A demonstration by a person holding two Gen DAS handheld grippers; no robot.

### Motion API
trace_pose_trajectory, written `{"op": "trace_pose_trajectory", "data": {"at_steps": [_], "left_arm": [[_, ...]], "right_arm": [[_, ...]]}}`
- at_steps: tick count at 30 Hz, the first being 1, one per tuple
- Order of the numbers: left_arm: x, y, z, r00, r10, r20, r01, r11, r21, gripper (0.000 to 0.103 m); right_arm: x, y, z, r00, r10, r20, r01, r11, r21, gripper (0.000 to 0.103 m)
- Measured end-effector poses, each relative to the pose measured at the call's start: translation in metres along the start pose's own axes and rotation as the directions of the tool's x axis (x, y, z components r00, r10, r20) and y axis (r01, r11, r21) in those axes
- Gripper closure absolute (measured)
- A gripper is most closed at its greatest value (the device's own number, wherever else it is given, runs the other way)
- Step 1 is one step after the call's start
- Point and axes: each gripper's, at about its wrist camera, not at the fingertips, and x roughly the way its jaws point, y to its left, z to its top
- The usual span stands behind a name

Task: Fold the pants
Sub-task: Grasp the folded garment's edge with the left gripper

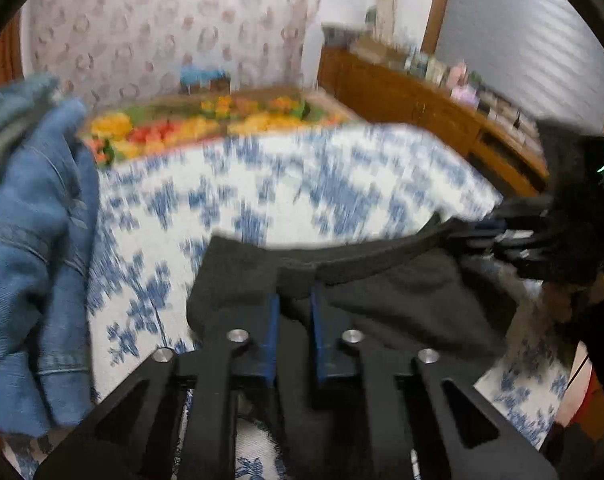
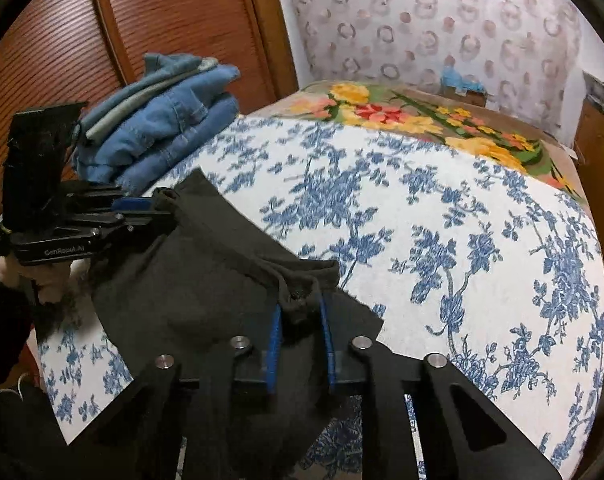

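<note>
Both clamped on black pants (image 2: 205,280): left gripper (image 1: 293,300), right gripper (image 2: 299,312) each pinch waistband, stretched sideways between, hanging above bedspread (image 2: 422,240).

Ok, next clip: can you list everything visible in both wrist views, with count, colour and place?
Dark charcoal knit pants: one, held up over the bed's near edge, waistband stretched between both grippers.
Folded blue denim jeans: one stack, several pieces, exact count unclear, on the bed's far left corner.
Blue-and-white floral bedspread: one, covers most of the bed.
Yellow, red and green floral blanket: one, at the bed's far end.
Brown wooden slatted door: one, behind the jeans.
Wooden sideboard: one, brown, right of the bed, small blurred items on top.
Left gripper: black, blue pads, shut on the pants.
Right gripper: black, blue pads, shut on the pants.
</note>
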Motion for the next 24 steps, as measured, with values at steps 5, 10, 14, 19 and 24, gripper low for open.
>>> {"op": "trace_pose_trajectory", "data": {"at_steps": [5, 10, 14, 19, 24], "left_arm": [[-0.013, -0.010, 0.011, 0.999, 0.024, 0.046, -0.025, 0.999, 0.032, 0.090], [0.002, -0.002, 0.014, 0.998, 0.060, -0.010, -0.059, 0.998, 0.010, 0.083], [-0.003, -0.001, 0.003, 0.996, 0.086, -0.028, -0.086, 0.996, 0.005, 0.060], [-0.018, -0.002, -0.007, 0.996, 0.093, -0.015, -0.093, 0.996, -0.005, 0.034], [-0.032, -0.005, -0.021, 0.995, 0.096, -0.011, -0.096, 0.995, -0.006, 0.033]], "right_arm": [[-0.018, 0.004, 0.002, 0.993, -0.047, 0.108, 0.043, 0.998, 0.036, 0.091], [-0.009, 0.006, 0.001, 0.994, -0.085, 0.074, 0.081, 0.995, 0.054, 0.091], [-0.002, 0.012, 0.000, 0.992, -0.117, 0.039, 0.115, 0.992, 0.053, 0.086], [-0.017, 0.013, 0.001, 0.987, -0.144, 0.067, 0.138, 0.987, 0.087, 0.071], [-0.038, 0.019, -0.011, 0.985, -0.151, 0.078, 0.143, 0.984, 0.106, 0.071]]}}
